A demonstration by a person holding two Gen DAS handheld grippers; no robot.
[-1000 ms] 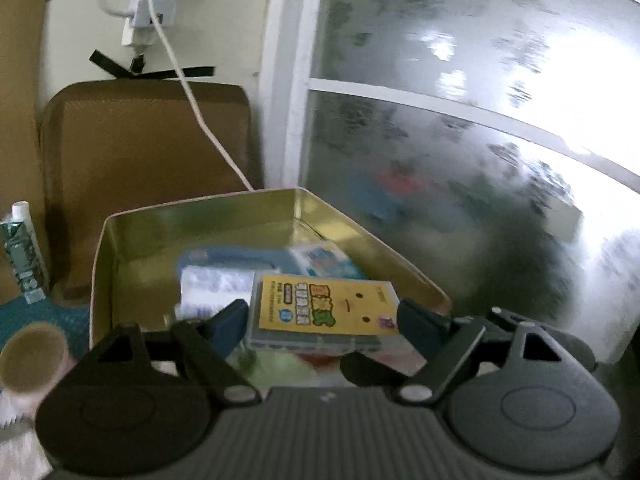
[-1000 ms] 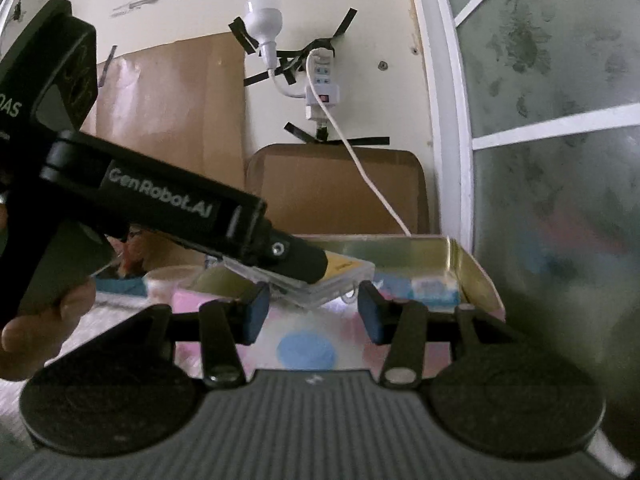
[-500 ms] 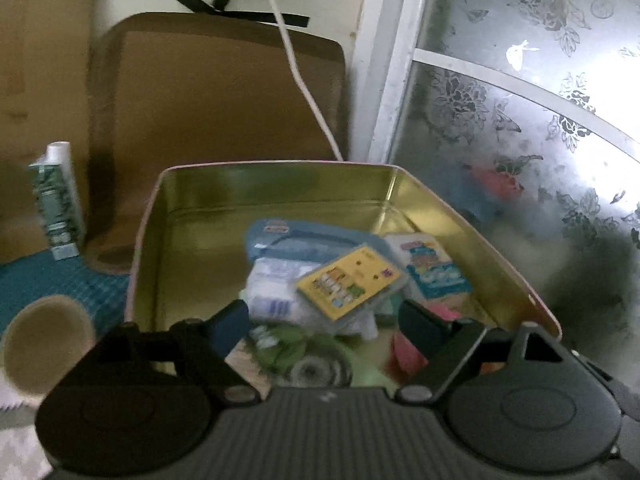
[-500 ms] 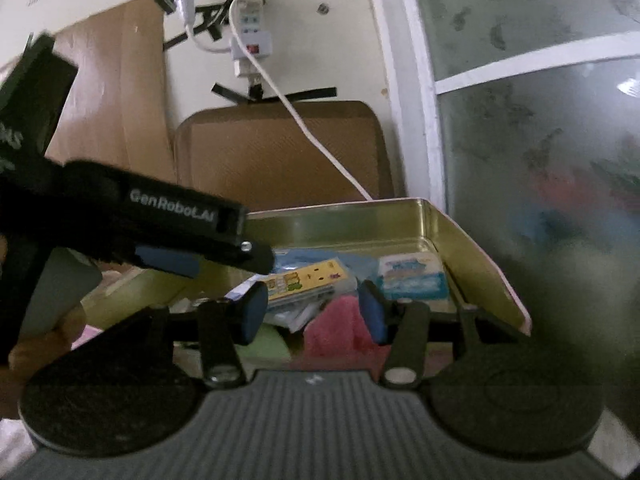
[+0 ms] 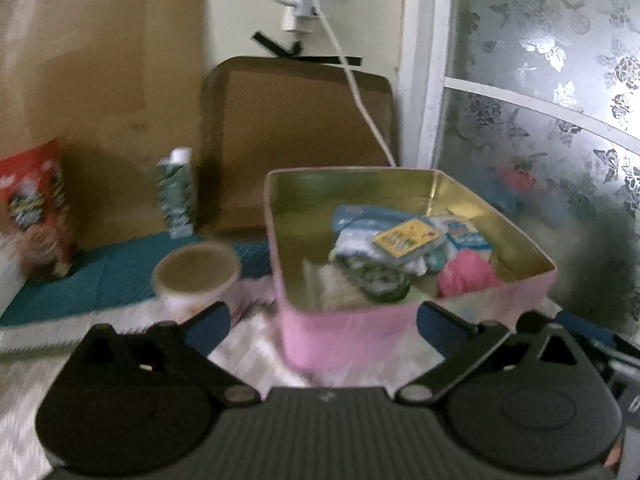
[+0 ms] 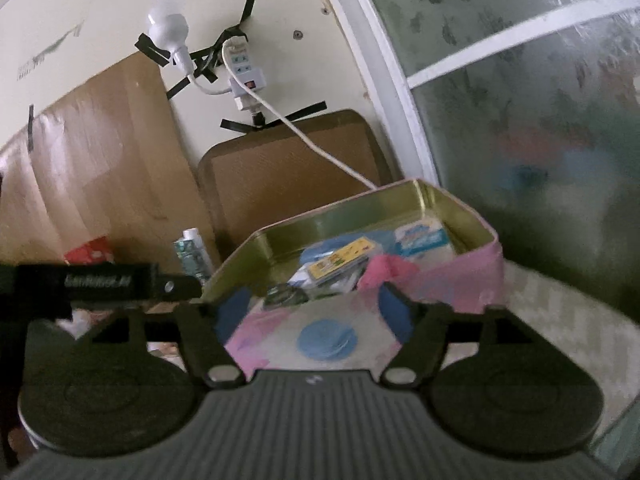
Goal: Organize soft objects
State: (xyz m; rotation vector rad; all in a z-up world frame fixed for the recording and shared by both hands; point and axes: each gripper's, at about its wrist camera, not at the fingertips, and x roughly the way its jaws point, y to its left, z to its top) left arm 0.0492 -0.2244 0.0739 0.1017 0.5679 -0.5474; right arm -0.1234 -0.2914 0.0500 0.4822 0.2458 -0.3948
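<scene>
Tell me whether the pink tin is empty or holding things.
Holding things: the pink tin contains a yellow packet, a pink soft item and other packets.

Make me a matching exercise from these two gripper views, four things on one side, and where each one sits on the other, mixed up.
Things:
1. yellow pack
2. cup
3. red box
4. white cable

Places:
A. far left, against the cardboard
B. hanging down the wall behind the tin
C. inside the tin, on top of the pile
D. on the table, just left of the tin

Pairs: 1-C, 2-D, 3-A, 4-B
</scene>
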